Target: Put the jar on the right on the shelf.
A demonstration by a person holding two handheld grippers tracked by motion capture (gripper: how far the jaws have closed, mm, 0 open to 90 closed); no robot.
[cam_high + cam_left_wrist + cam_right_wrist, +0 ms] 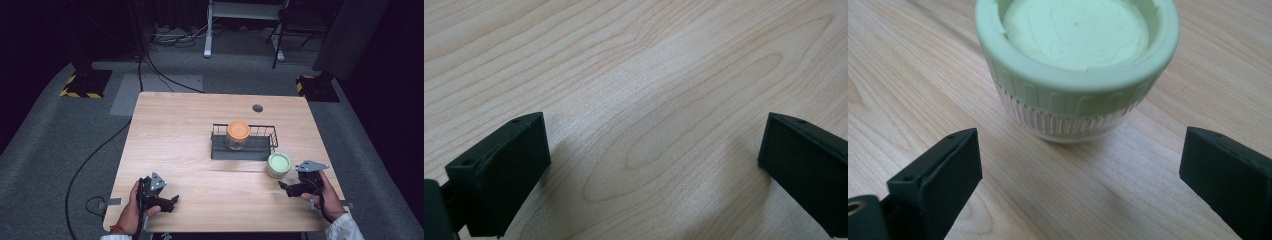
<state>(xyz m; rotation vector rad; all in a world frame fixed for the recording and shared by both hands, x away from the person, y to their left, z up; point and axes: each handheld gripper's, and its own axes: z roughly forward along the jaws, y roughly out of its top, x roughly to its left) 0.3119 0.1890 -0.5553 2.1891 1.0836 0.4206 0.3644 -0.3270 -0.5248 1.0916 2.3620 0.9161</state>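
High view: the green-lidded jar stands upright just ahead of the right gripper, beside a wire basket holding an orange-lidded jar; left gripper rests apart. Left gripper view: jaws wide over bare table. Right gripper view: jaws wide, jar centred ahead, axis vertical; probably light, rigid; the ribbed lid offers grip.

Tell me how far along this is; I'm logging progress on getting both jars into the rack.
One looks done: the orange-lidded jar stands in the wire rack. In hand: the right tongs are open, facing the green-lidded jar without touching it. Left: gripping and racking that jar. The left tongs are open over bare table.
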